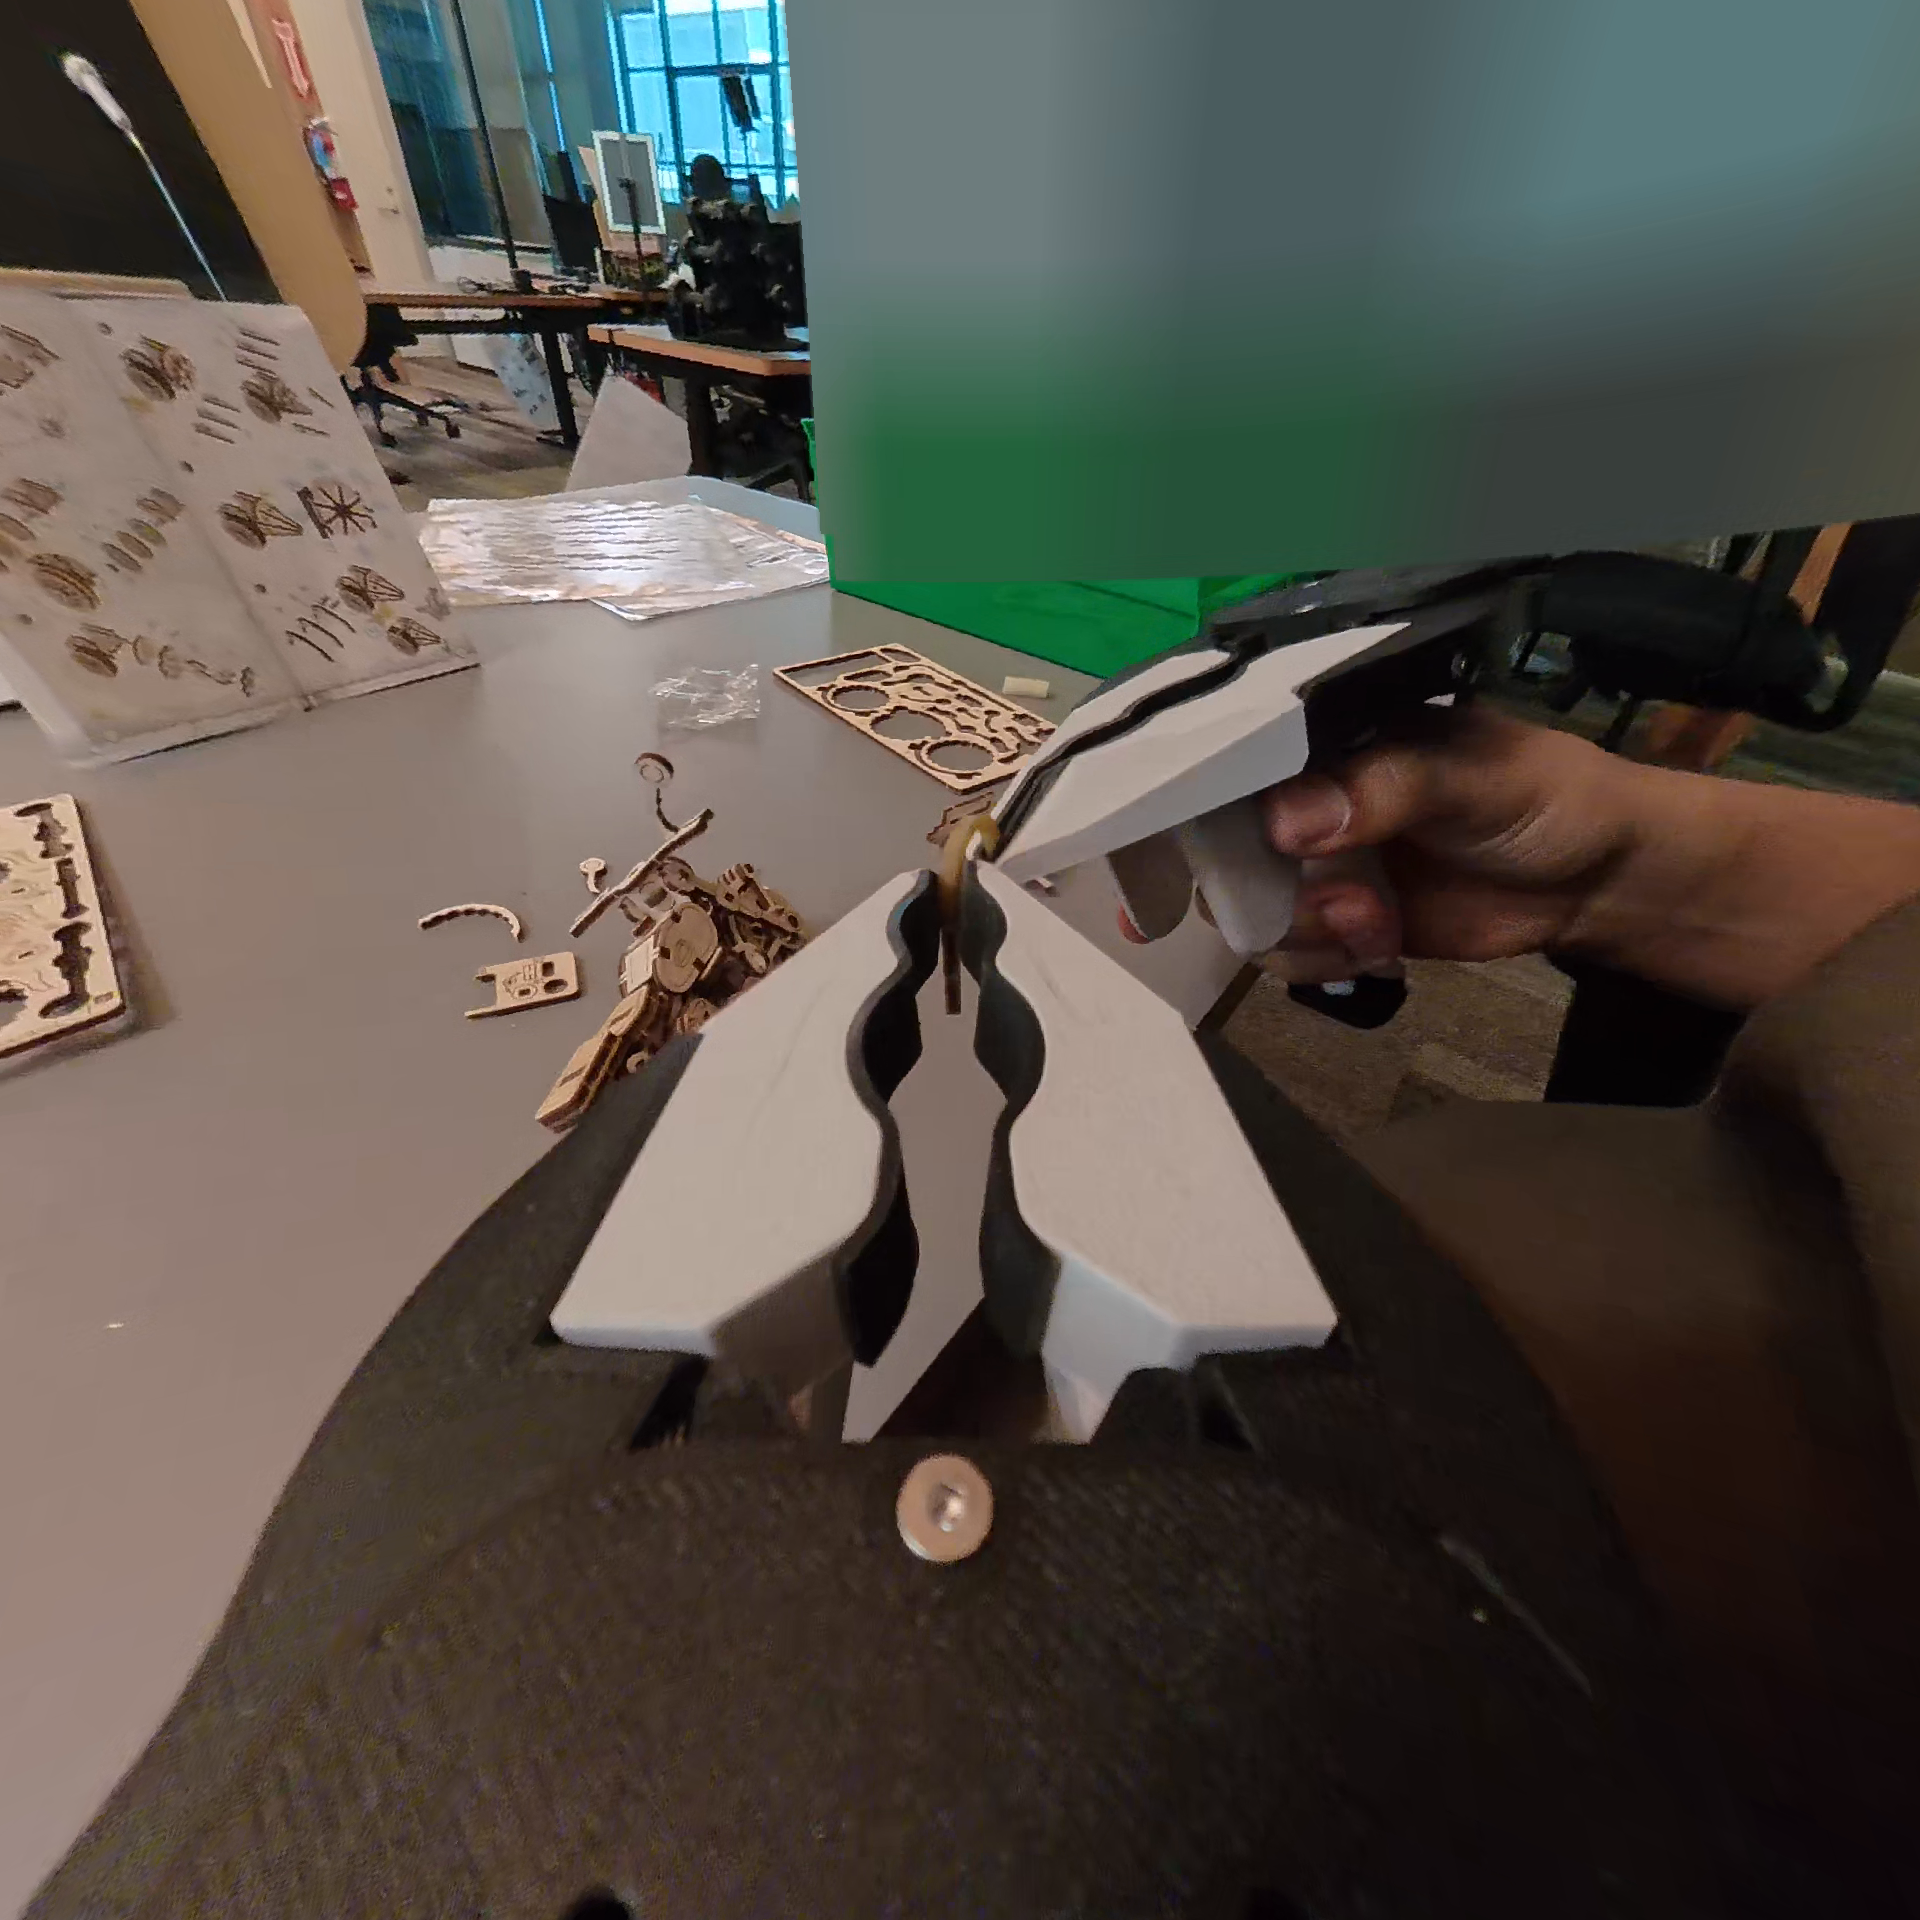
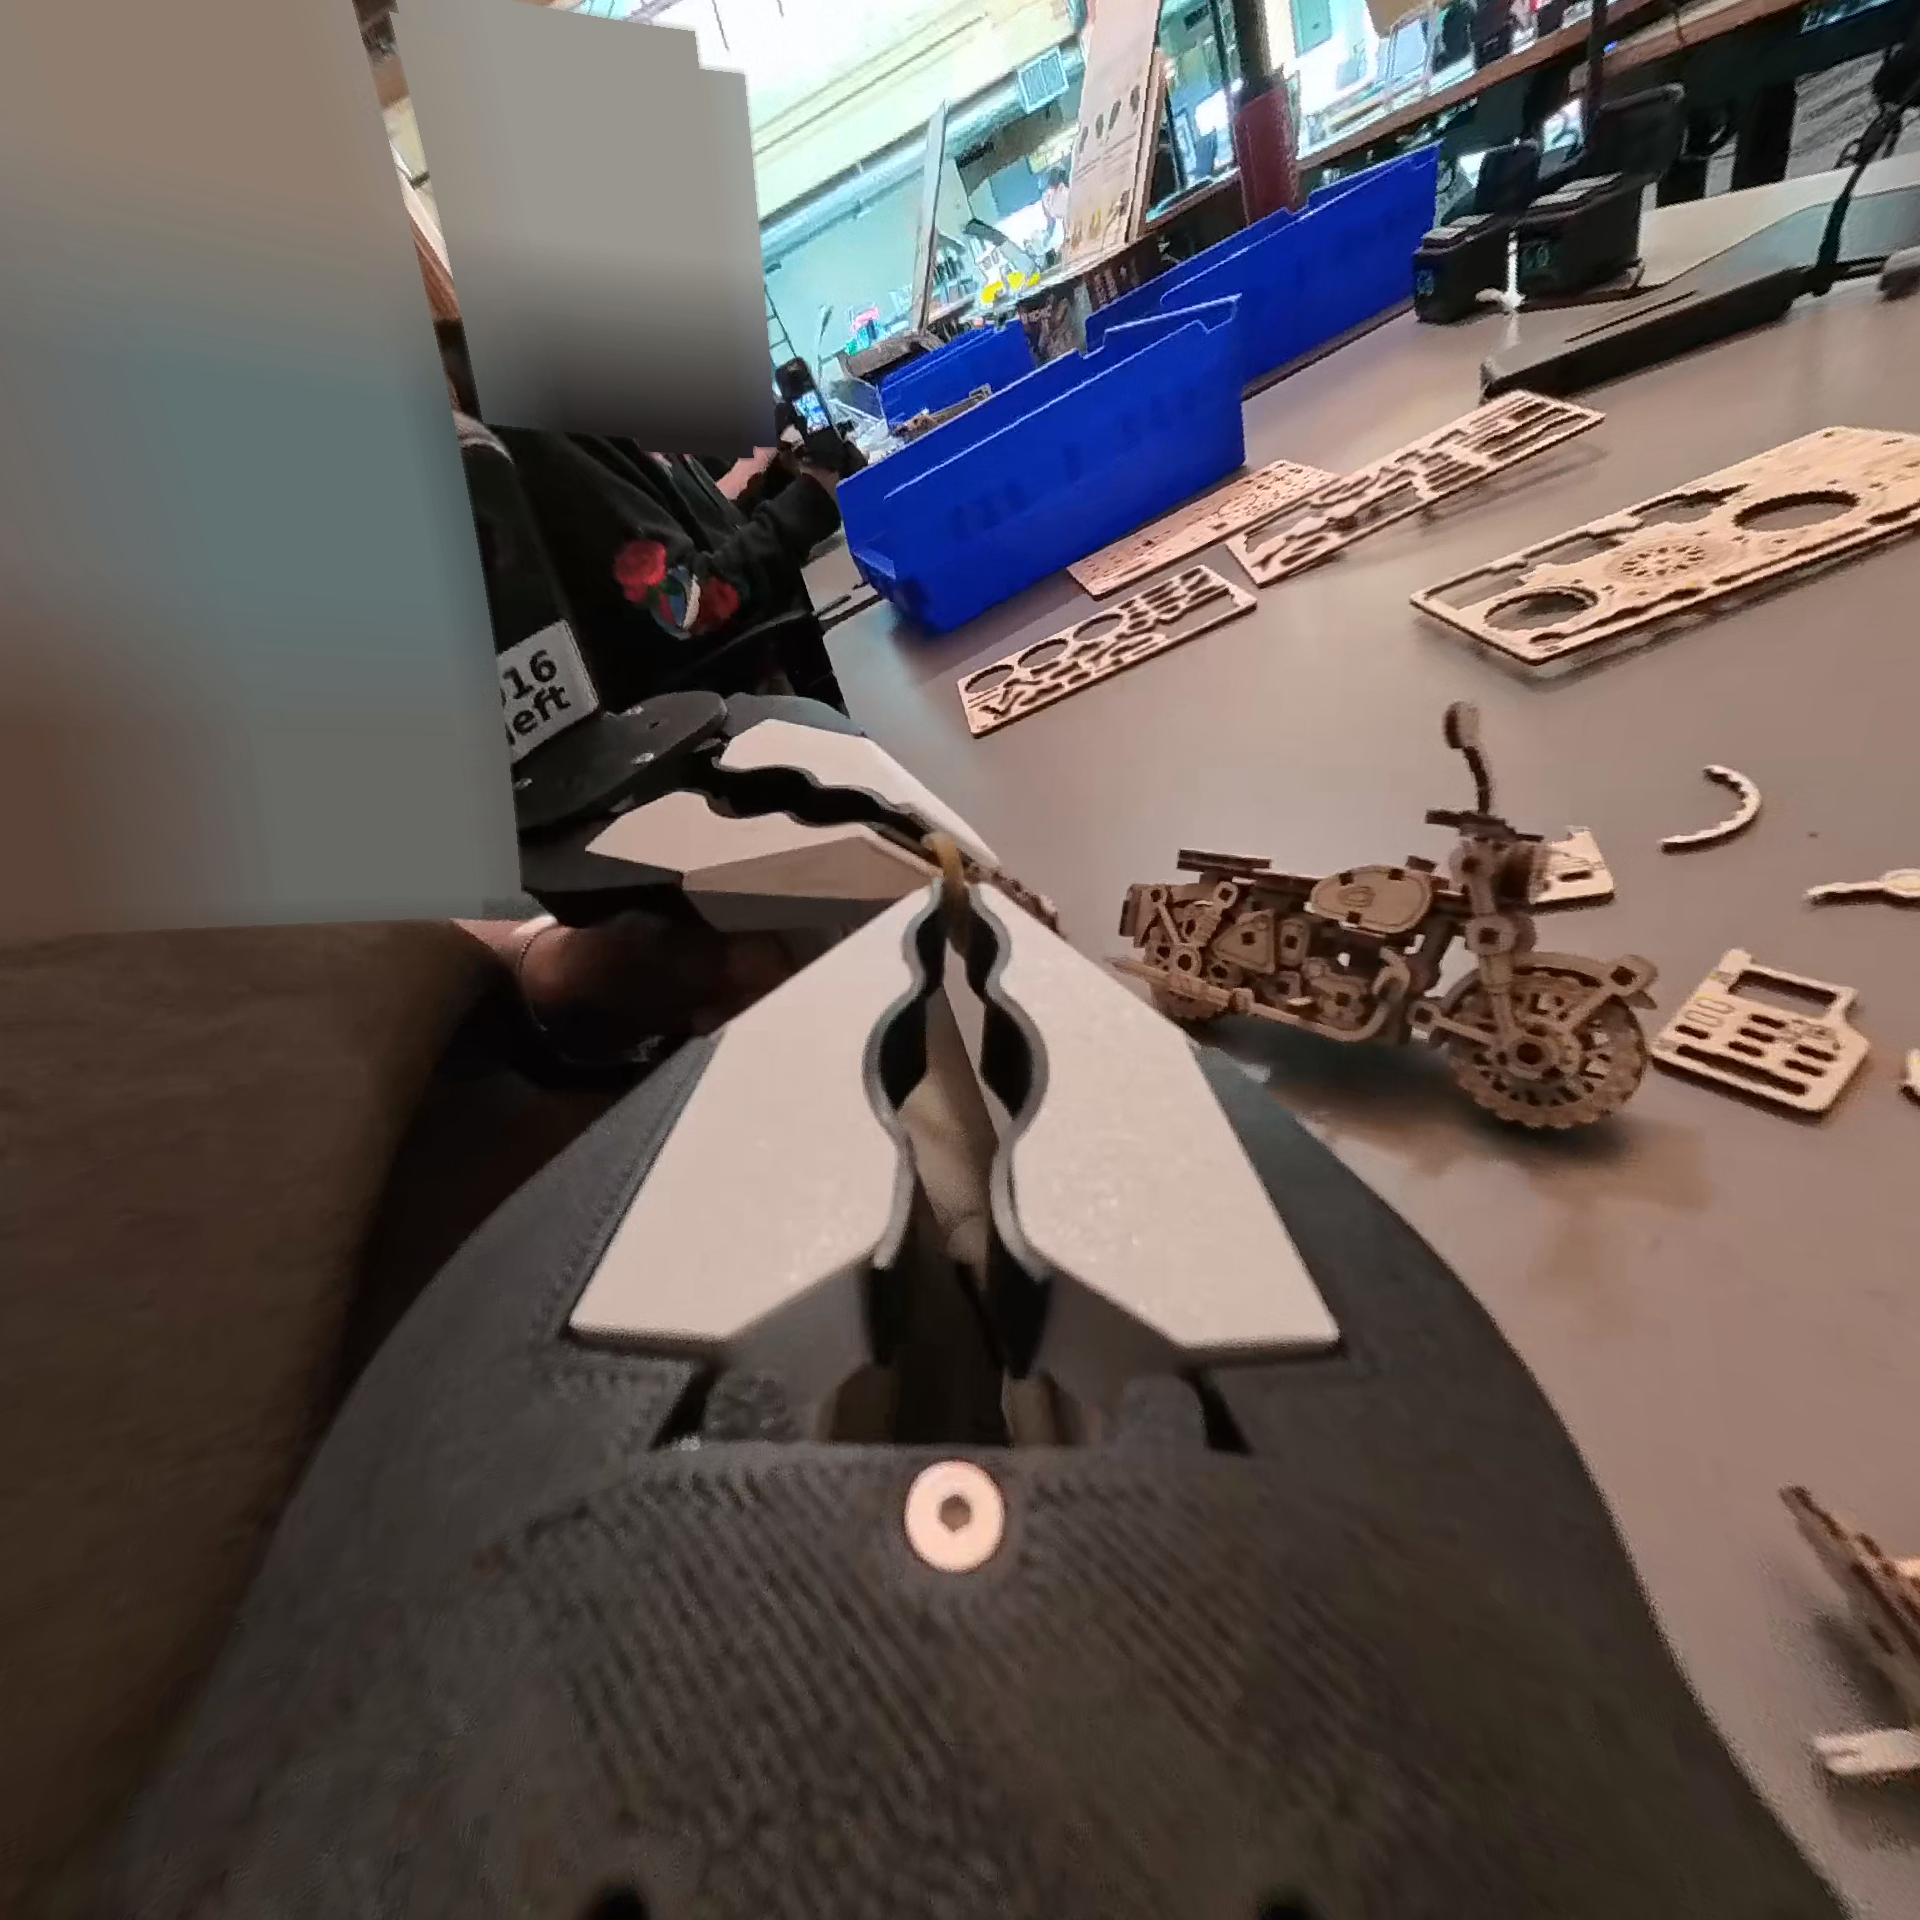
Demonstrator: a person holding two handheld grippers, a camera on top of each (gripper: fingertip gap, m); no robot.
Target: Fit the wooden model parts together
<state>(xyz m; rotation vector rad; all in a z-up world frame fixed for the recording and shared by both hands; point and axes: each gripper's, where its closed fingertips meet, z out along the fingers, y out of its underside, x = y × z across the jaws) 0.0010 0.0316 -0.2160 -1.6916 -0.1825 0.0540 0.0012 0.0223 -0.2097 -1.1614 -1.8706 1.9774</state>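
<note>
We work over a grey counter (image 2: 1299, 748) that carries everything, ordered here from big to small. A row of blue bins (image 2: 1049, 488) stands at its far side in the right wrist view, and an open instruction booklet (image 1: 197, 499) leans upright in the left wrist view, with a sheet of silvery foil (image 1: 613, 540) lying flat beyond it. Several laser-cut wooden sheets (image 2: 1683, 551) lie flat, many of their parts already punched out. The assembled wooden motorcycle (image 2: 1392, 935) stands upright on its wheels, well apart from both tools. Loose pieces lie near it: a slotted wooden plate (image 2: 1756, 1029) just beside the front wheel and a curved wooden arc (image 2: 1720, 810) farther off.

Our left tool (image 1: 951, 894) and right tool (image 1: 997, 836) meet tip to tip above the counter's near edge. Each is clamped on the same small wooden part (image 1: 954, 914), a thin piece with a ring-shaped end, held in the air between the tips. A hand (image 1: 1455, 831) grips the right tool's handle.
</note>
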